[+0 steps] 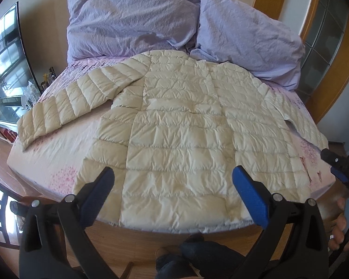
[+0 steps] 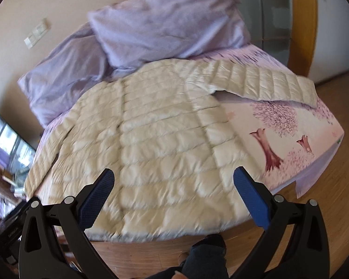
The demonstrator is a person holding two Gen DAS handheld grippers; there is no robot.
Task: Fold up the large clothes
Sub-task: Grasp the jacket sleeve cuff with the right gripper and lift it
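A cream quilted puffer jacket (image 1: 179, 125) lies flat on the bed, collar toward the pillows and hem at the near edge. Its left sleeve (image 1: 65, 102) stretches out to the left; the right sleeve (image 2: 274, 81) reaches toward the bed's right edge. My left gripper (image 1: 173, 186) hovers open above the hem, touching nothing. My right gripper (image 2: 173, 187) is also open over the lower part of the jacket (image 2: 151, 139), empty. In the left wrist view the right gripper's body (image 1: 344, 169) shows at the right edge, held by a hand (image 1: 339, 225).
The bed (image 1: 46, 153) carries a pink tree-print sheet (image 2: 290, 134). Two lilac pillows (image 1: 132, 23) (image 1: 244, 32) lie at its head. A TV (image 1: 4, 53) stands on the left, and a wooden-framed door (image 2: 274, 9) at the right. A person's legs (image 1: 190, 255) stand on the wood floor below.
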